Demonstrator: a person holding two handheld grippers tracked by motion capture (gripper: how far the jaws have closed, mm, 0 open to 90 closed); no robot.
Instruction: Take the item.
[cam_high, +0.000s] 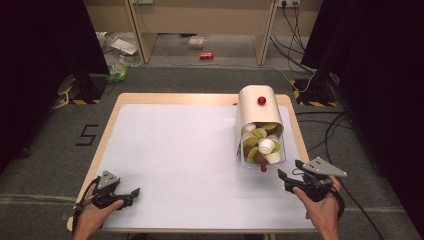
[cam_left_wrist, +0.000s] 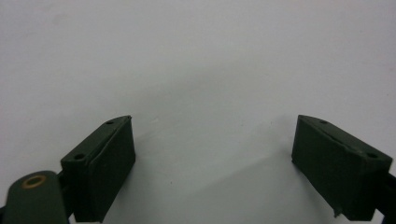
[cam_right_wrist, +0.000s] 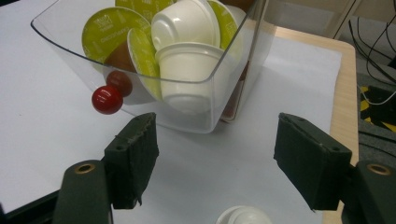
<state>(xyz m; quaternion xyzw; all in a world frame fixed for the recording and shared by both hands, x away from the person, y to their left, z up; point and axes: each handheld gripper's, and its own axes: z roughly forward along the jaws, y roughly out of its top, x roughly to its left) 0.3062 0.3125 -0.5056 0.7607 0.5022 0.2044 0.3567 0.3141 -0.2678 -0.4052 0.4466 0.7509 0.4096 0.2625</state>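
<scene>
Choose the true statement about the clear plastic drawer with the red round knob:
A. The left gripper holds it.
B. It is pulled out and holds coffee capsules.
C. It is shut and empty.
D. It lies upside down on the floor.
B: the clear plastic drawer sticks out of the cream holder, its red round knob facing the open right gripper, and coffee capsules fill it.

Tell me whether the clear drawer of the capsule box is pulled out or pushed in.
Pulled out: the clear drawer juts from the cream box, capsules exposed.
</scene>
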